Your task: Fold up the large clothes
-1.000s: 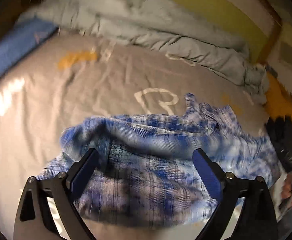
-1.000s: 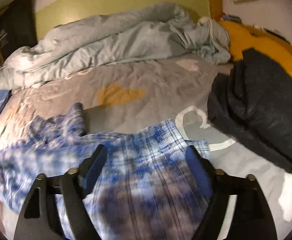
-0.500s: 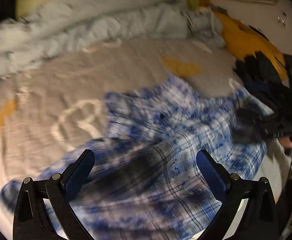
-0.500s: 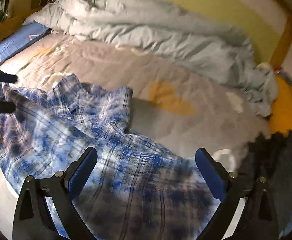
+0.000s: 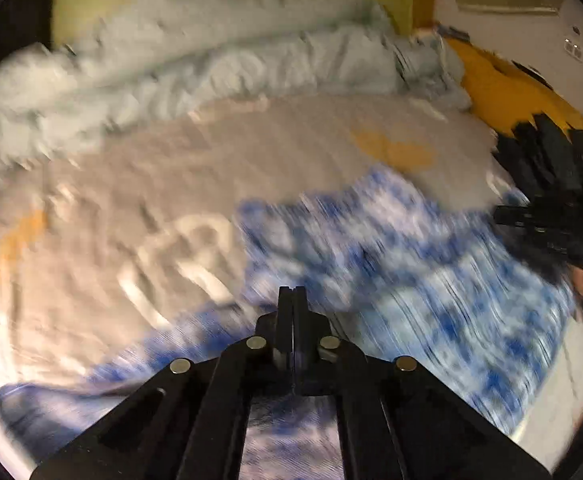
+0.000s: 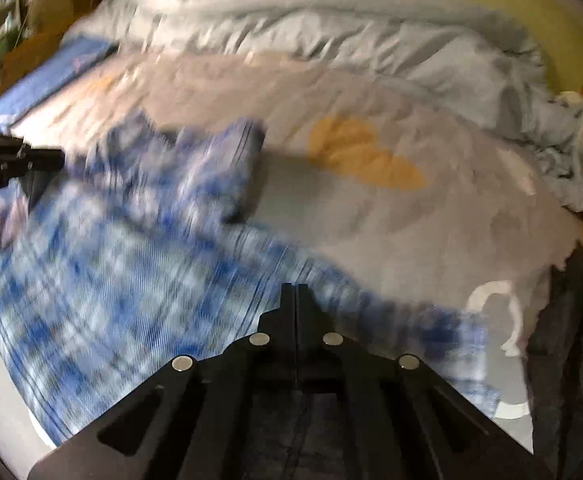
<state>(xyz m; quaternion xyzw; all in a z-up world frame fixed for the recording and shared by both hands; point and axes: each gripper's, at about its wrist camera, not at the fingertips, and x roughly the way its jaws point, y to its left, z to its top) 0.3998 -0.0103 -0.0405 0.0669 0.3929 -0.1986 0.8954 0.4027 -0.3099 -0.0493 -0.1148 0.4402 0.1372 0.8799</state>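
A blue and white plaid shirt point(image 5: 431, 272) lies spread and rumpled across the near half of the bed, on a grey sheet point(image 5: 139, 184) printed with orange hearts and white outlines. The left gripper point(image 5: 292, 294) has its fingers pressed together, having just snapped closed over the shirt's near edge; whether any cloth is caught between them I cannot tell through the blur. The right gripper point(image 6: 295, 290) is the same, fingers shut tight after closing, low over the plaid at the shirt's other side, with no clear sign of fabric pinched.

Behind the shirt a pale grey-blue duvet point(image 5: 219, 68) is bunched along the yellow-green headboard point(image 6: 539, 8). A dark garment point(image 6: 571, 360) is heaped at the bed's right edge, touching the sheet just beside the shirt's corner, and an orange pillow point(image 5: 503, 88) sits past it. A blue mat point(image 6: 47, 76) borders the far left side.

Both views are smeared by motion, so the shirt's collar and sleeves are hard to pick out, and the gripper bodies cover its nearest edge.
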